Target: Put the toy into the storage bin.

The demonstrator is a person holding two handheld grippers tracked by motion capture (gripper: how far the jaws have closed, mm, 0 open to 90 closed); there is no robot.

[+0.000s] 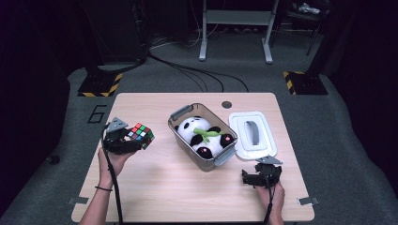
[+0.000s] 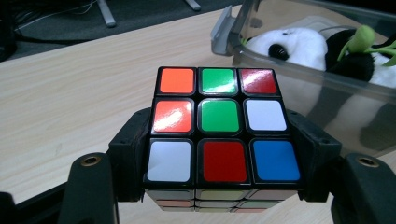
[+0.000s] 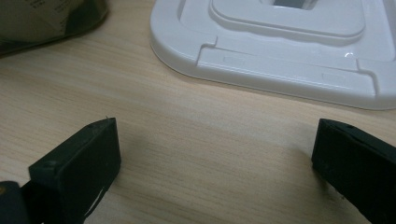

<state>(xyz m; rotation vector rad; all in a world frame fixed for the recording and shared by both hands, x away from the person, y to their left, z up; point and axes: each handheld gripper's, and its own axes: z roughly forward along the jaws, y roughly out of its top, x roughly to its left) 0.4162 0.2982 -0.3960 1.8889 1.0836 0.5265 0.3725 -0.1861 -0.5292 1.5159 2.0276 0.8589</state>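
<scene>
One cube [image 2: 223, 125] (scrambled), between left tongs [image 2: 223, 154]

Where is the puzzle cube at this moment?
In the high view, the puzzle cube is at the table's left side, clamped in the left gripper, left of the clear box holding the toy panda.

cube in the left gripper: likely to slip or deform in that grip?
Probably rigid: the puzzle cube keeps square edges between the left gripper jaws, which press its opposite sides. Its glossy stickers suggest smooth plastic, so it might slip if the squeeze eases. Flat faces mean it should sit still, not roll, once set on the table.
</scene>
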